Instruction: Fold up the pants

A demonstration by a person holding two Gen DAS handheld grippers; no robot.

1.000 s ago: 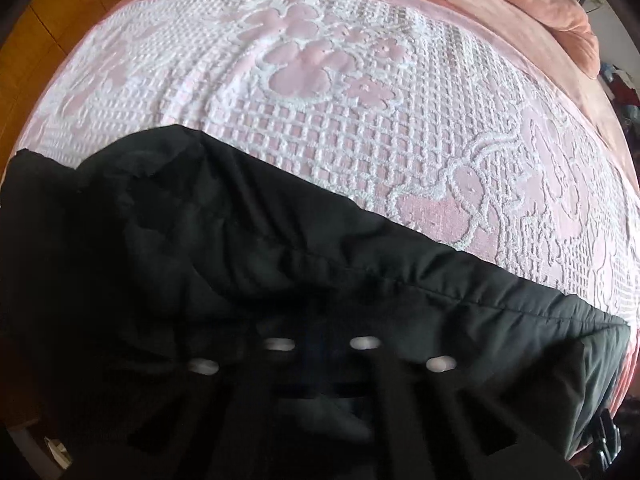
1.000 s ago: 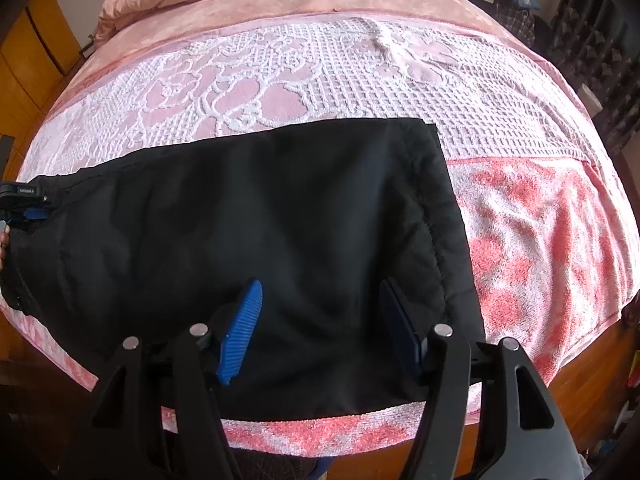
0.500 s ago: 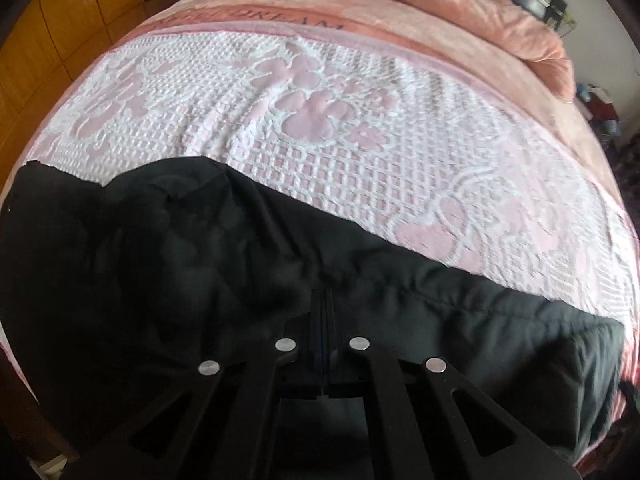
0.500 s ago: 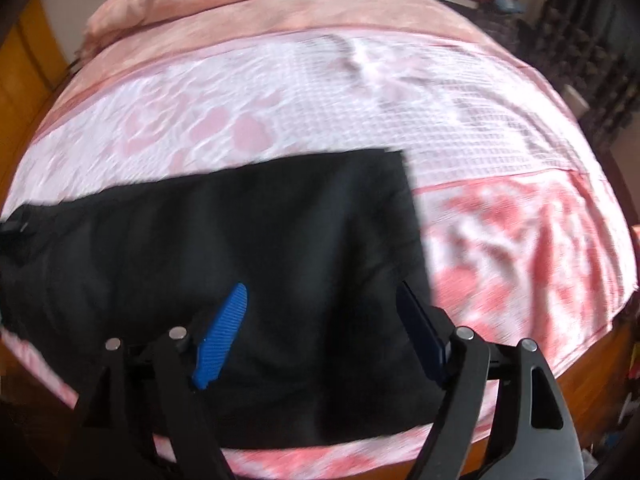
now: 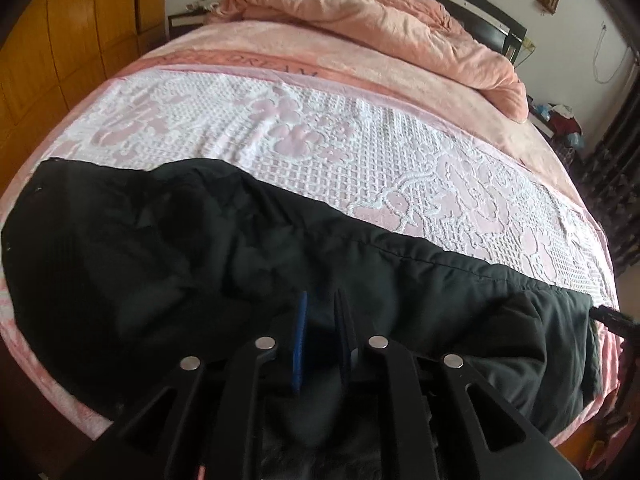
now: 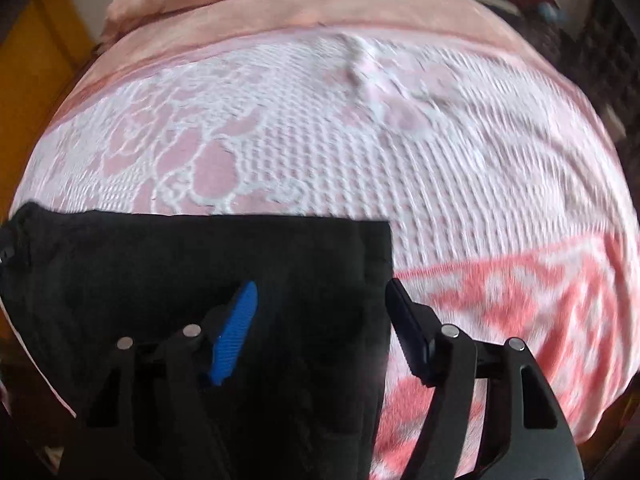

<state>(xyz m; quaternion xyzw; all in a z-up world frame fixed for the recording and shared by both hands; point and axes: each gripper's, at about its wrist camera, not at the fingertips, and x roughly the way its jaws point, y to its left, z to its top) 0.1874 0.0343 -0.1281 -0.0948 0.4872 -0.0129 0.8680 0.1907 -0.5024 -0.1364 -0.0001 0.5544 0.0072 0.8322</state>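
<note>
Pants (image 5: 248,264): black, lying flat along the near edge of the bed (image 5: 360,64), on a white-and-pink patterned cover (image 5: 320,140). They run lengthwise from left to right. The fabric looks soft, light and limp, slightly puffy on the left half, with a stitched seam along the far edge. Judgement: it will sag and drag when lifted from one point; low slip on the textured cover. Best holds are the two ends, at corners or along seams, where the layers are thick enough to pinch together.

Left gripper (image 5: 320,320): jaws nearly together with a narrow gap, directly over dark cloth. Whether any cloth is pinched between them cannot be told.

Right gripper (image 6: 320,308): jaws wide apart, holding nothing, straddling the straight right-hand end of the pants (image 6: 200,264); one finger over cloth, the other just past the edge, over the cover.

View differences: the left wrist view shows the rumpled left half, the seam, a heaped pink quilt (image 5: 380,28) at the head of the bed and a wooden wardrobe (image 5: 80,24). The right wrist view, blurred, alone shows the squared end of the pants and the coral patterned band (image 6: 520,300) beside it.
</note>
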